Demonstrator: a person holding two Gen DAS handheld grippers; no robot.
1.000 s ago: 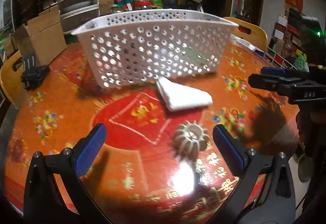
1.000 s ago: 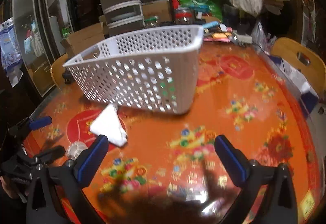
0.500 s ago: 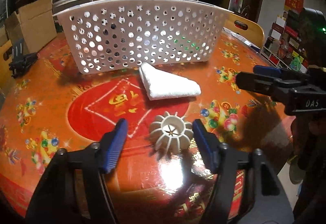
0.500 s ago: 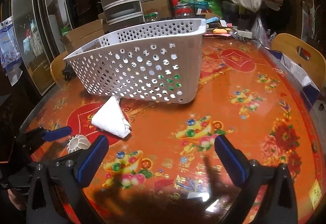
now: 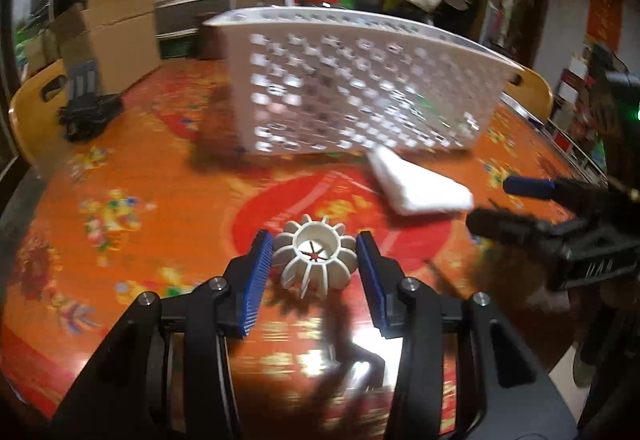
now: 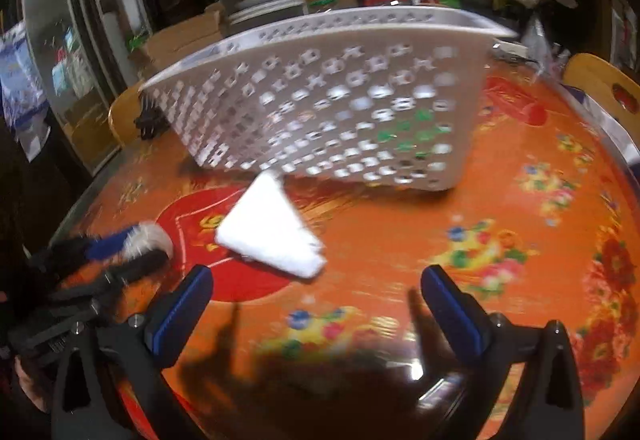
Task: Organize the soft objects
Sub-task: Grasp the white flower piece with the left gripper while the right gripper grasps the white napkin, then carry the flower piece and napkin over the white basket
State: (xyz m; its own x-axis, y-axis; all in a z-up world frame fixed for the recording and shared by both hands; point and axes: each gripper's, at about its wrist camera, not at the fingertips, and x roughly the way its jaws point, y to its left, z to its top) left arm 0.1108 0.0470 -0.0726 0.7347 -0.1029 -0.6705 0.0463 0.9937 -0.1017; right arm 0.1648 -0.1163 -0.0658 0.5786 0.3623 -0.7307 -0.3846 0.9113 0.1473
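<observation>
A cream ribbed pumpkin-shaped soft toy (image 5: 316,258) sits between the blue pads of my left gripper (image 5: 316,260), which is shut on it just above the orange table; it shows blurred in the right wrist view (image 6: 150,238). A folded white cloth (image 5: 416,181) lies on the table in front of the white perforated basket (image 5: 360,87). In the right wrist view the cloth (image 6: 272,232) lies ahead and left of my right gripper (image 6: 316,304), which is open and empty above the table. The basket (image 6: 328,107) stands behind the cloth.
The round table (image 5: 132,175) has a red and orange flowered cover. A black object (image 5: 86,111) lies at its far left. Yellow chairs (image 6: 608,91) stand at the table's edge. Cardboard boxes (image 5: 108,35), stacked drawers and bags crowd the background.
My left gripper has moved forward and closed its pads onto the ribbed toy. My right gripper has moved closer to the cloth and stays open.
</observation>
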